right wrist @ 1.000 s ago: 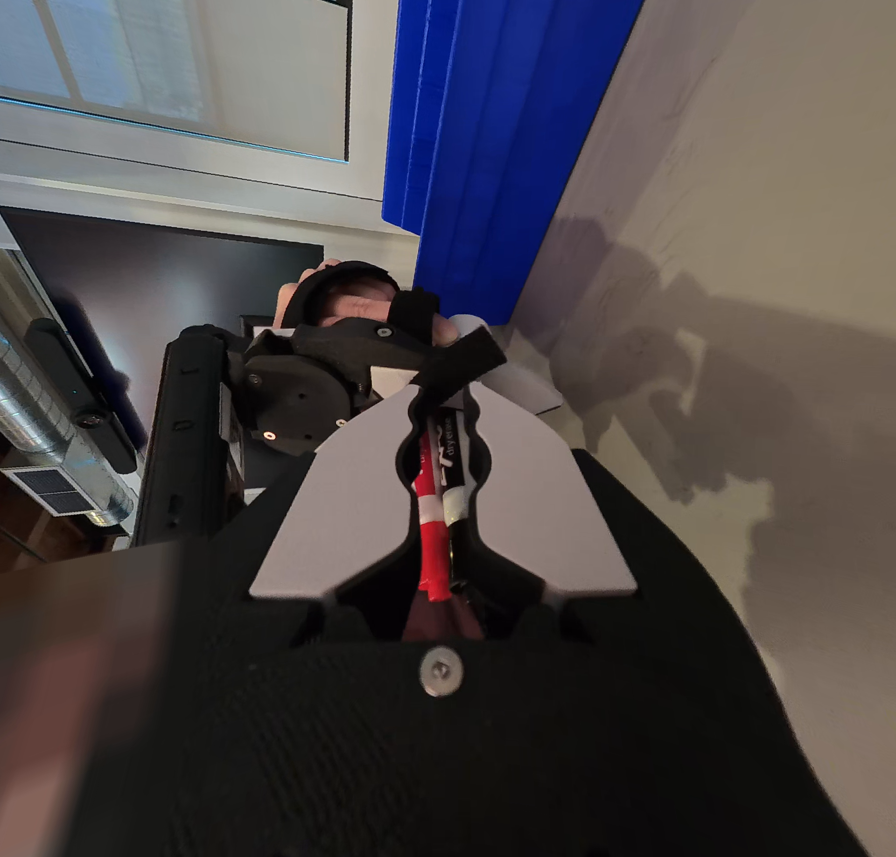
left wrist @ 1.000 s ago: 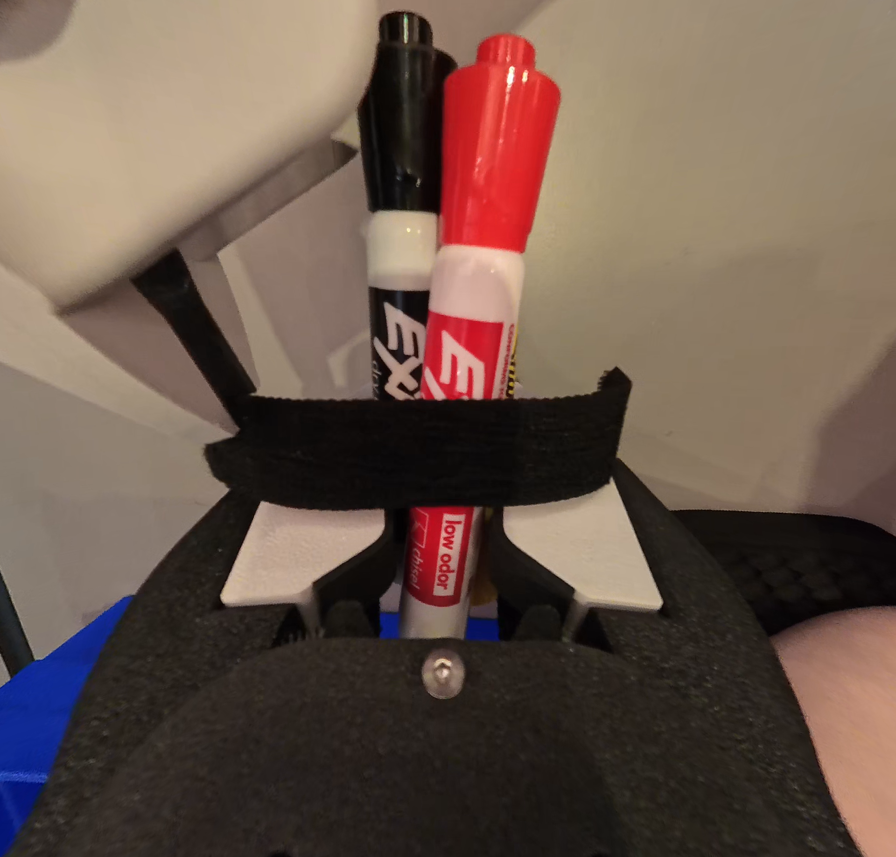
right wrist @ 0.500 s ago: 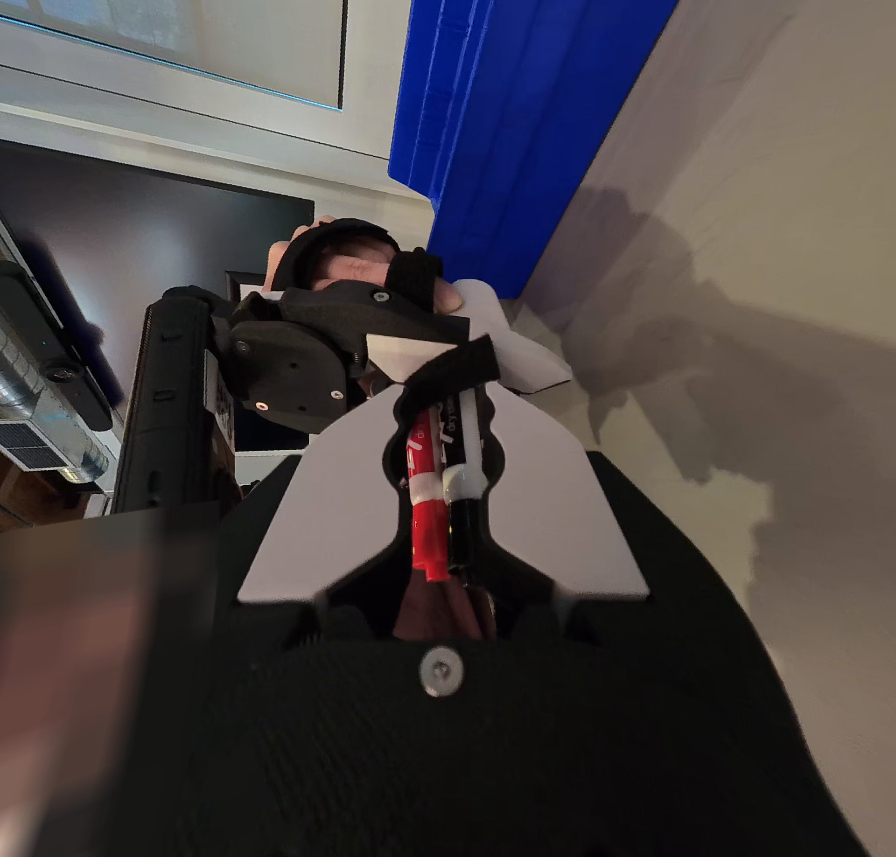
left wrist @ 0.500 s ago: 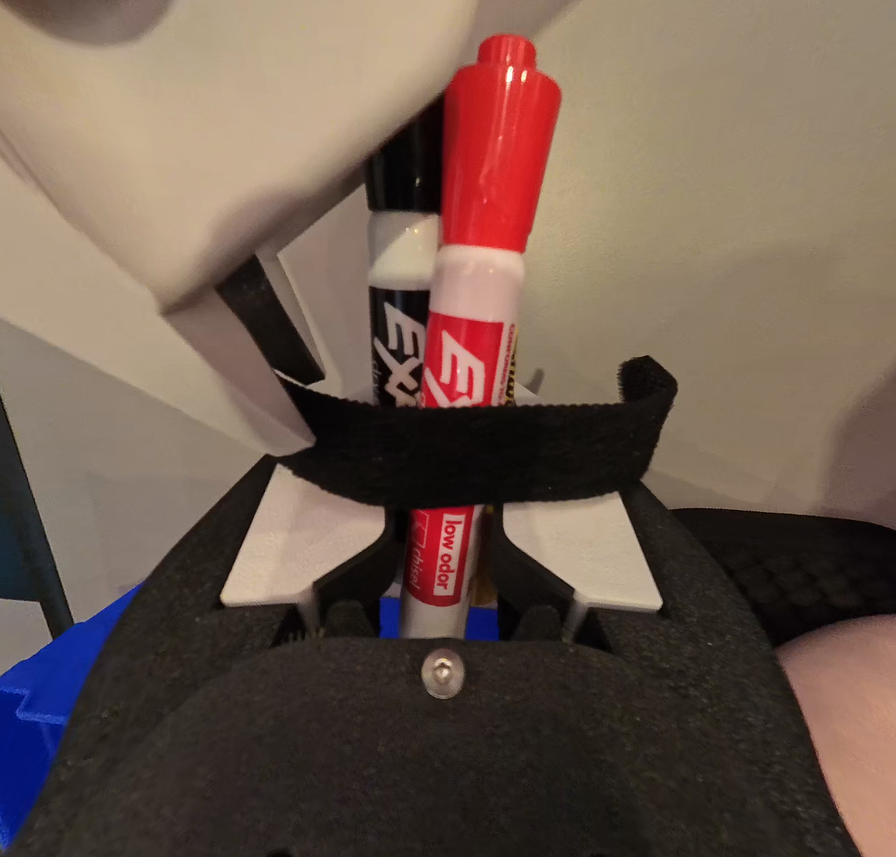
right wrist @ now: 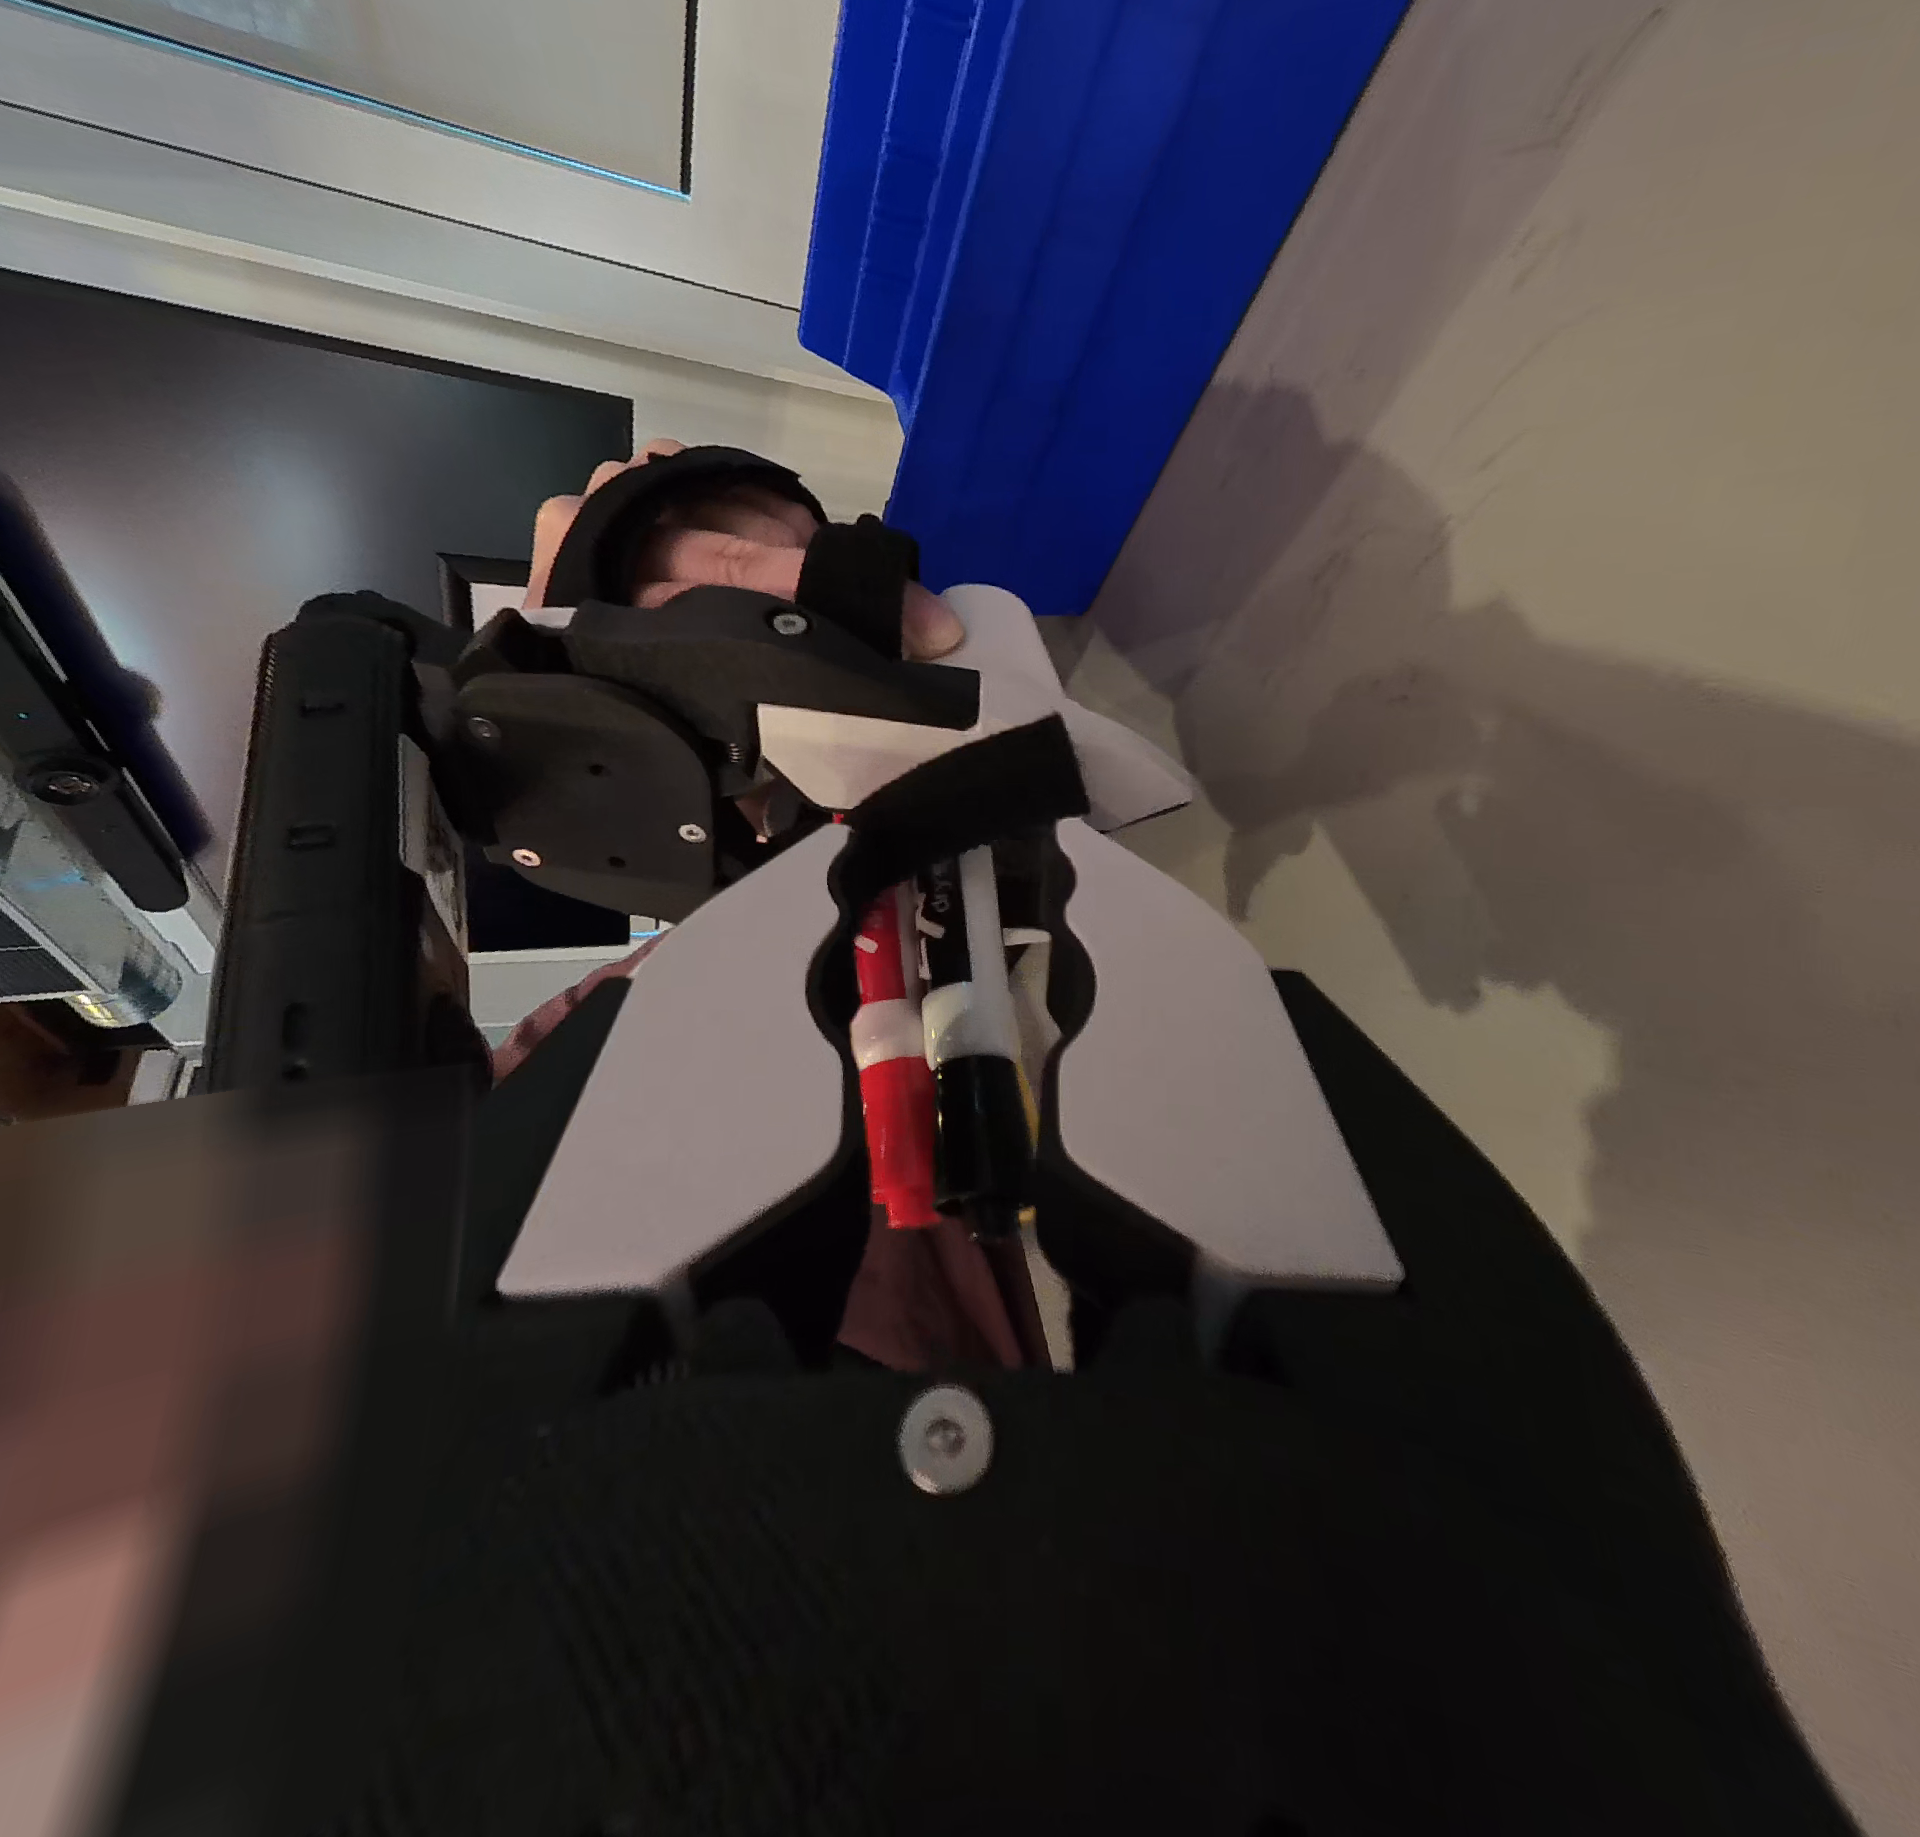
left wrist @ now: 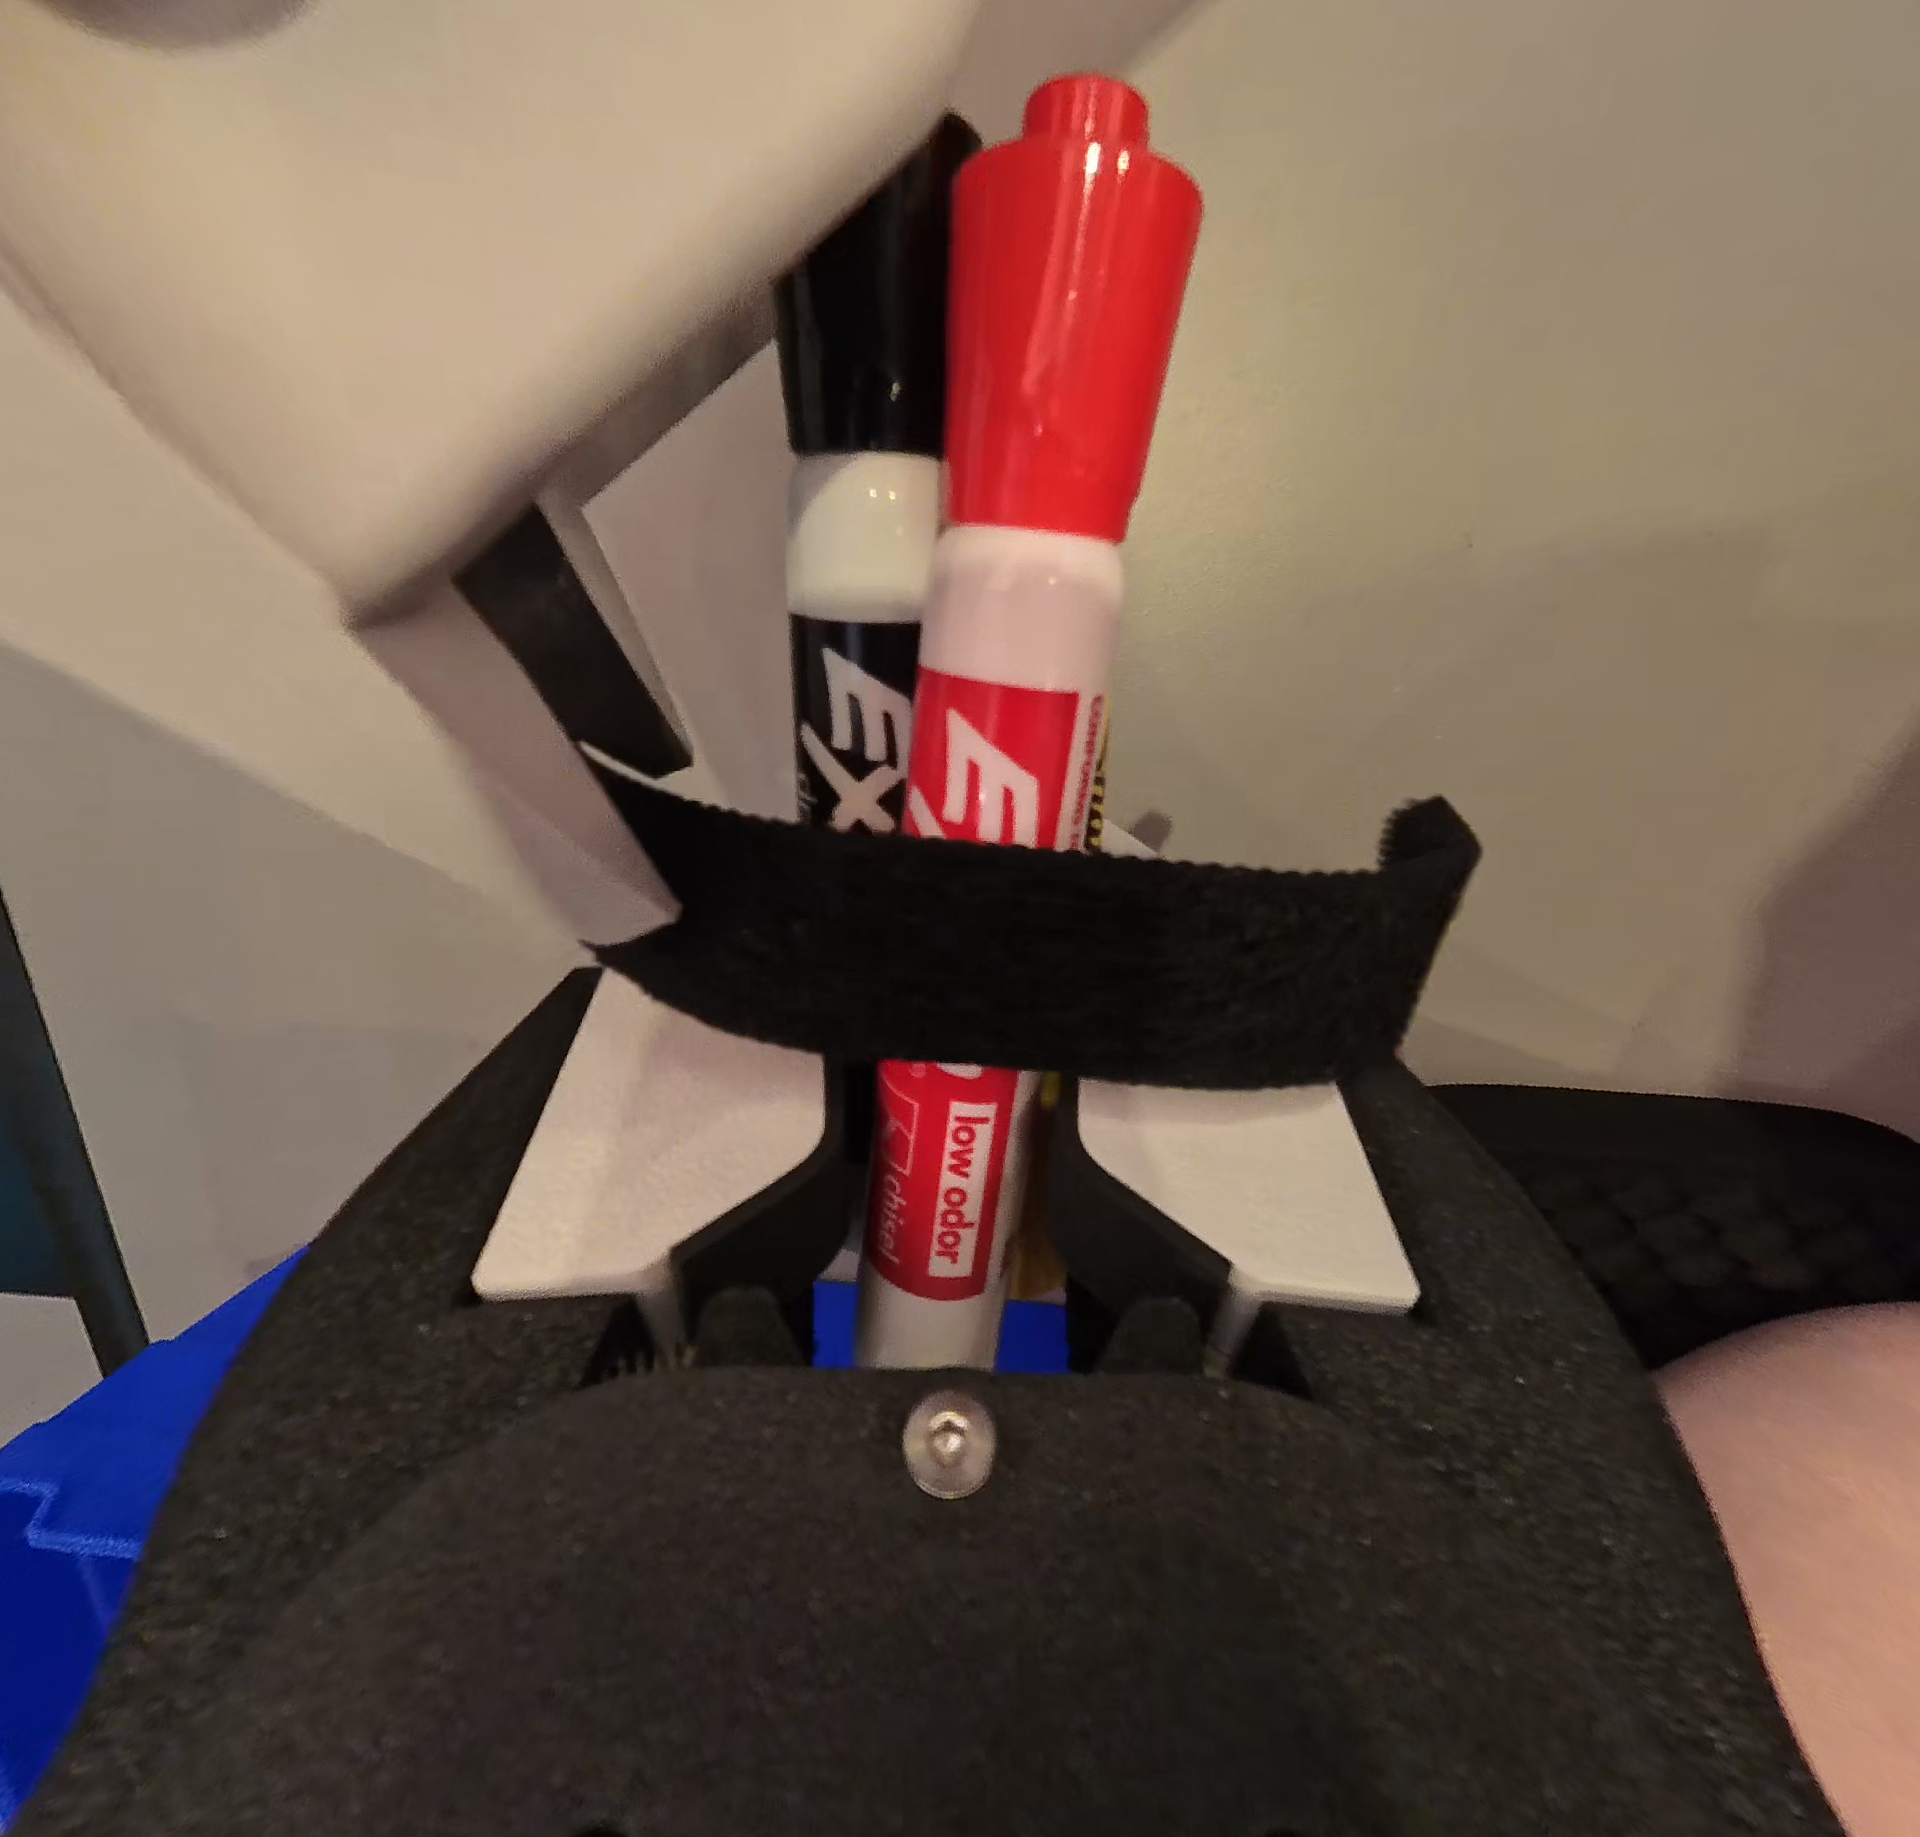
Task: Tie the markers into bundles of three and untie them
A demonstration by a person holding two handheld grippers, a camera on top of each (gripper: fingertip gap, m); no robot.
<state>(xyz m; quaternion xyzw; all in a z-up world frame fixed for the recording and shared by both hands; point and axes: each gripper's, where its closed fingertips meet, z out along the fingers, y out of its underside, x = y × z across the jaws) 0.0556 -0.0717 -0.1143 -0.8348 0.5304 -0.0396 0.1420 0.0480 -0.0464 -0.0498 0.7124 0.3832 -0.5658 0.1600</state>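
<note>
My left gripper (left wrist: pixel 956 1049) is shut on a bundle of markers and holds it upright: a red marker (left wrist: pixel 1049 540), a black marker (left wrist: pixel 862 457) and a third one with a yellow label, mostly hidden behind them. A black hook-and-loop strap (left wrist: pixel 1039 946) runs across the bundle just above the left fingertips. Its right part curls up. My right gripper (right wrist: pixel 935 831) comes in from the upper left of the left wrist view and is shut on the strap's left end (left wrist: pixel 634 852). In the right wrist view the strap (right wrist: pixel 966 790) lies across its fingertips, with the red marker (right wrist: pixel 894 1091) and black marker (right wrist: pixel 982 1112) showing between its fingers.
A blue bin (right wrist: pixel 1039 229) stands on the beige table (right wrist: pixel 1558 644); its edge also shows in the left wrist view (left wrist: pixel 94 1475). A dark screen (right wrist: pixel 260 540) is behind. A hand (right wrist: pixel 727 551) holds the left gripper's body (right wrist: pixel 623 748). A forearm (left wrist: pixel 1818 1475) is at the lower right.
My right gripper has moved down and to the right over the bundle with the strap end, now hiding the black marker's cap. The strap has shifted right and its right part has curled up higher.
</note>
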